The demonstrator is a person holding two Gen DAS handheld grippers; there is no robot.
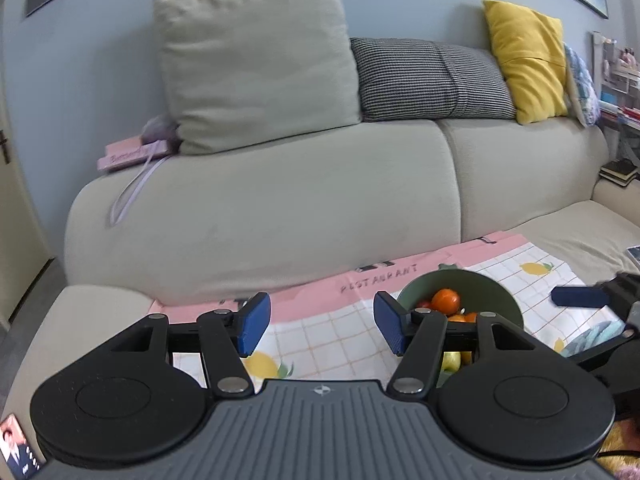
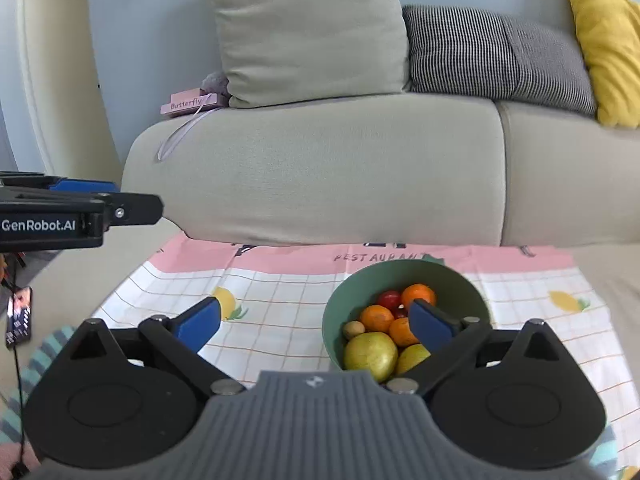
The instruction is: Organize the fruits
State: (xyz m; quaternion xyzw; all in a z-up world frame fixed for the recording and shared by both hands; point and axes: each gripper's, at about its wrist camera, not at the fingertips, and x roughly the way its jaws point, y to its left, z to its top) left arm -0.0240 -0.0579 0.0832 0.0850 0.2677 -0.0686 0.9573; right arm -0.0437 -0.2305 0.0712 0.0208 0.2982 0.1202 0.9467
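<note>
- Taking the green bowl (image 2: 404, 276) as landmark, sitting on the checked lemon-print cloth (image 2: 280, 312) spread over the sofa seat (image 1: 92, 312), no table being in view.
- Hanging far left of the bowl: phone (image 2: 18, 316) dangling by its cord at the edge of the right wrist view.
- Hovering left of the bowl and above the cloth: left claw (image 1: 320, 322), jaws standing partly apart, gripping nothing, only bare cloth showing between the blue pads (image 1: 254, 324).
- Lying in the gap left of the bowl: printed lemons only, no loose fruit visible there.
- Holding all visible fruit inside the bowl: oranges (image 2: 376, 318), a red fruit (image 2: 390, 299), a small brown fruit (image 2: 354, 329), and yellow-green pears (image 2: 372, 354) nearest the camera.
- Hovering directly over the bowl's near side: right claw (image 2: 316, 322), jaws spread as wide as they go, holding nothing, right pad overlapping the oranges in view but contact not determinable.
- Judging the key relation: fruit lying just ahead and below the right claw, slightly right of its centre line; right hand clearly nearer than left.
- Judging the pears' long axis as running roughly toward the camera, so closing across the narrower width seeming the easier grip.
- Lying right of the bowl: more cloth, empty of real fruit as far as visible.
- Judging the task near complete.
</note>
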